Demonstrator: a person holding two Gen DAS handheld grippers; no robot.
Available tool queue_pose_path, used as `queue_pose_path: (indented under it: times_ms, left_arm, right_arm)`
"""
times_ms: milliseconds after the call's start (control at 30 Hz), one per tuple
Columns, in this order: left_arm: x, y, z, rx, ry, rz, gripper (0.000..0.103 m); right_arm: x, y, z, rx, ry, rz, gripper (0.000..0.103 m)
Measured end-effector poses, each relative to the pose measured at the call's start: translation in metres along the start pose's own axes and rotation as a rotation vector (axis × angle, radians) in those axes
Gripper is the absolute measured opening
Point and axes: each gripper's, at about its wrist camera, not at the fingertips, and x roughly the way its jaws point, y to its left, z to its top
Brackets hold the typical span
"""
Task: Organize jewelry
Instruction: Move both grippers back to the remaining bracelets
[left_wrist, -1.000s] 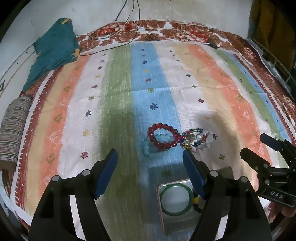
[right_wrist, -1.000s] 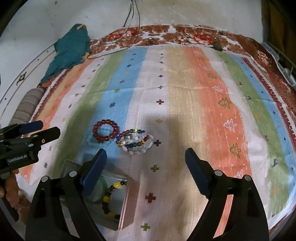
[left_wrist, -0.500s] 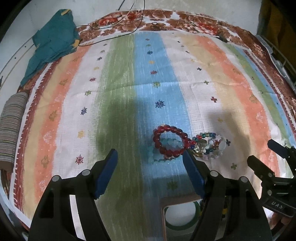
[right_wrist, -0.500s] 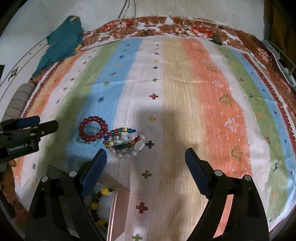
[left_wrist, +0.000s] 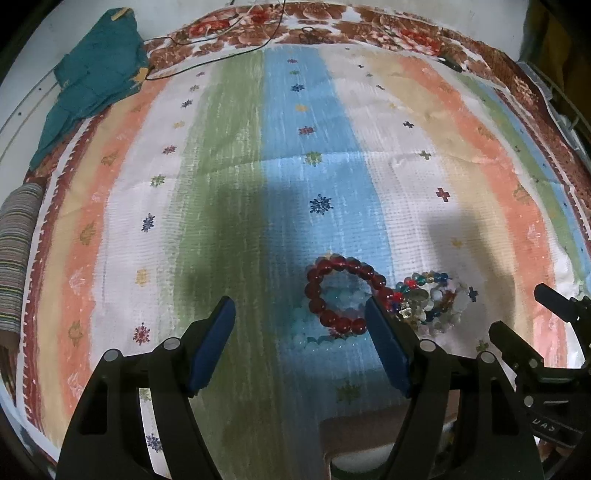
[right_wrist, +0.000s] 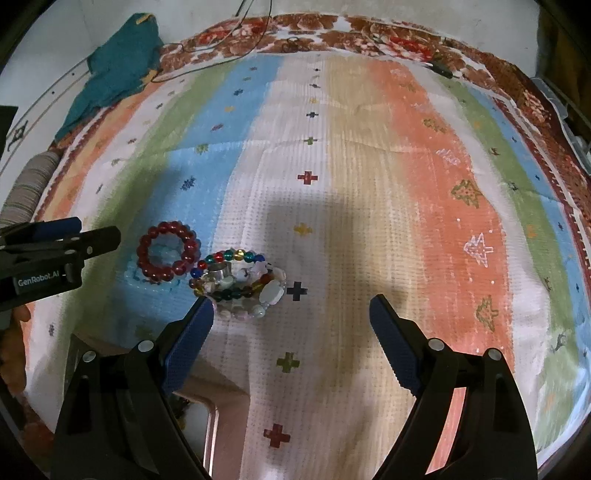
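Observation:
A dark red bead bracelet (left_wrist: 343, 293) lies on the striped cloth over a pale blue bead bracelet (left_wrist: 314, 330); both also show in the right wrist view, the red one (right_wrist: 168, 254) and the pale blue one (right_wrist: 140, 277). Beside them lies a pile of multicoloured and white bead bracelets (left_wrist: 428, 299), also in the right wrist view (right_wrist: 240, 282). A jewelry box (left_wrist: 369, 435) sits at the near edge, mostly hidden behind my fingers; its rim shows in the right wrist view (right_wrist: 210, 417). My left gripper (left_wrist: 299, 336) is open just before the red bracelet. My right gripper (right_wrist: 291, 332) is open, just right of the pile.
A teal cloth (left_wrist: 96, 77) lies at the far left corner. A striped roll (left_wrist: 14, 243) sits at the left edge. Thin black cables (left_wrist: 221, 55) run along the far floral border. The striped cloth (right_wrist: 406, 166) covers the surface.
Both grippers have moved forward toward the bracelets. The box has slid down toward the bottom of both views, and its contents are now hidden. Both stay open.

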Motion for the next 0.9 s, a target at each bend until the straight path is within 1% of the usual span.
queue_pose_path:
  times_ms: [200,533,600,667,700,800,833,900]
  left_arm:
    - [0.011,-0.003,0.005,0.012,0.01,-0.005,0.072]
    - [0.035,0.0,0.012,0.034,0.047,-0.01,0.072]
    - [0.038,0.0,0.014,0.039,0.055,-0.016,0.07]
    - [0.042,-0.001,0.015,0.047,0.061,-0.02,0.068]
    - [0.044,-0.002,0.015,0.054,0.065,-0.022,0.066]
    - [0.051,-0.004,0.017,0.067,0.082,-0.025,0.064]
    - [0.054,-0.004,0.018,0.069,0.088,-0.026,0.062]
    - [0.06,-0.004,0.02,0.075,0.099,-0.027,0.056]
  right_arm:
    - [0.01,0.0,0.005,-0.004,0.012,-0.007,0.087]
    - [0.035,-0.002,0.007,0.001,0.067,-0.009,0.086]
    - [0.04,-0.003,0.007,0.008,0.081,-0.001,0.086]
    - [0.044,-0.002,0.008,0.011,0.089,0.006,0.082]
    - [0.046,-0.001,0.008,0.01,0.095,0.007,0.076]
    - [0.051,0.0,0.009,0.007,0.109,0.01,0.071]
    - [0.053,0.0,0.009,0.007,0.113,0.011,0.067]
    - [0.057,0.0,0.009,0.006,0.121,0.011,0.061]
